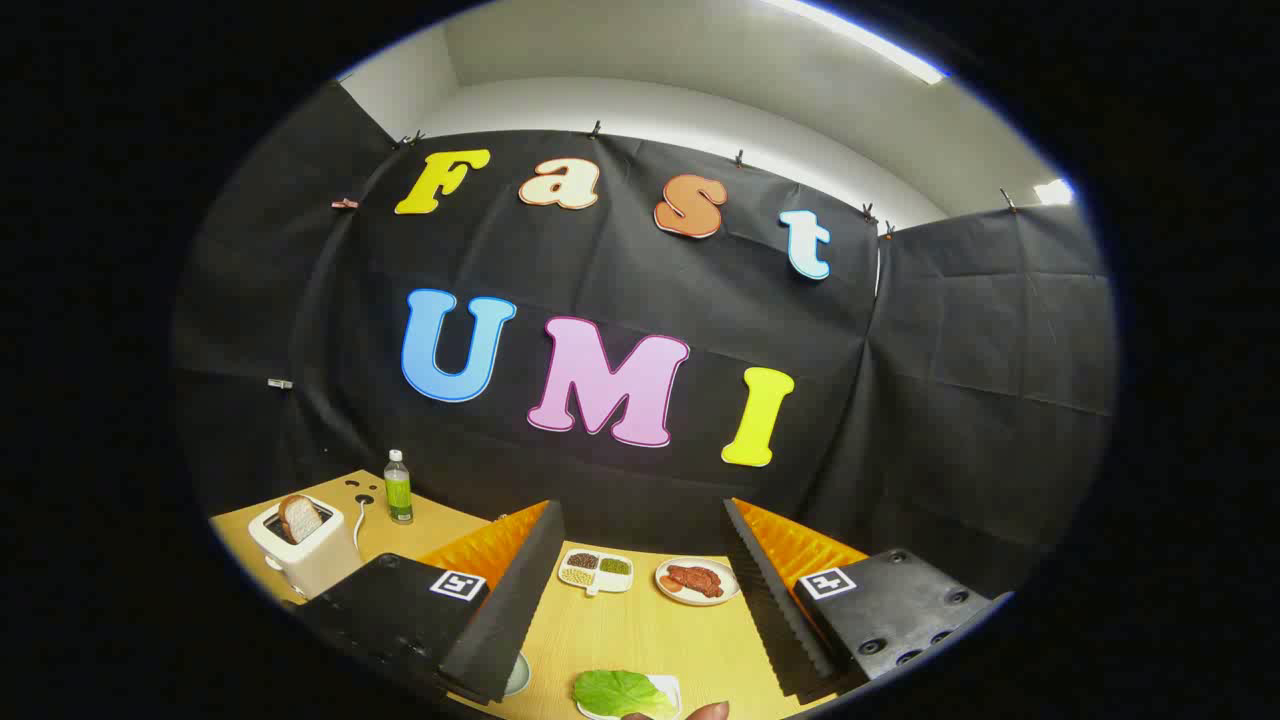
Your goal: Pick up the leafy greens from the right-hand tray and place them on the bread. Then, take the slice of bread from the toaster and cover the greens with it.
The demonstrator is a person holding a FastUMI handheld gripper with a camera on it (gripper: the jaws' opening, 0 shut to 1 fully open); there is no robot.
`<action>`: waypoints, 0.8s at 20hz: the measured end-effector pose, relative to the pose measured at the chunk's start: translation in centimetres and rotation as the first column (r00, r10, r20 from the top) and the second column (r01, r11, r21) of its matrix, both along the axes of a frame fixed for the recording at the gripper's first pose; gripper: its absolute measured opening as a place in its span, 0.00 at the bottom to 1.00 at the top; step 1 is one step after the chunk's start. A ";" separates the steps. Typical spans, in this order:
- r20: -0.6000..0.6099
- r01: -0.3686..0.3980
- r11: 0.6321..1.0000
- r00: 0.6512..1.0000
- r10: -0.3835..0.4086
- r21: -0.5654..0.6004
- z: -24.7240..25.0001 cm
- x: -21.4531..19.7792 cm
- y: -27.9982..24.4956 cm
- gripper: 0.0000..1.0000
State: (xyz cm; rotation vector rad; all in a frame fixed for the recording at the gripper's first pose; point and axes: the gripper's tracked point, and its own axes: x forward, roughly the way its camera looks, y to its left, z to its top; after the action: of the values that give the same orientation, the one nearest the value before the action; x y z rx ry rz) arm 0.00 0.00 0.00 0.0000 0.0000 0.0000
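The gripper [640,590] hangs above the table [640,630] with its jaws wide and empty. The leafy greens [622,692] lie on a white tray [668,686] between and below the fingers, probably partly cut off. Descend straight, pinch the leaf's centre. The bread slice [299,517] waits in the toaster [310,555], far left of the greens.

The leafy greens [622,692] lie on a white tray [668,686], and the bottom of both is cut off. A reddish brown thing [700,711] pokes in just past them; what it is cannot be told. A round dish [519,674] hides mostly behind one finger. The bread [299,517] sits half down in the toaster [308,552]. The small foods in the divided tray [597,571] are too tiny to name.
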 end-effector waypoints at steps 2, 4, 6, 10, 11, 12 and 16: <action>0.001 0.009 1.000 1.000 -0.009 -0.001 0.0 0.1 -0.1 0.97; -0.001 0.007 1.000 1.000 -0.007 -0.001 0.0 0.2 0.0 0.97; -0.007 0.010 1.000 1.000 -0.010 -0.004 -0.1 0.1 -0.1 0.97; -0.012 0.012 1.000 1.000 -0.012 -0.005 -0.3 0.3 -0.1 0.98; -0.015 0.012 1.000 1.000 -0.012 -0.007 -0.6 0.3 -0.1 0.97; -0.021 0.014 1.000 1.000 -0.014 -0.007 -0.7 0.3 -0.2 0.97; -0.023 0.021 1.000 1.000 -0.020 0.004 -1.0 0.3 -0.4 0.97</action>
State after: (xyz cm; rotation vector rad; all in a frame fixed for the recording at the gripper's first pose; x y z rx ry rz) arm 0.35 -0.36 -1.00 0.0043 0.0225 -0.0205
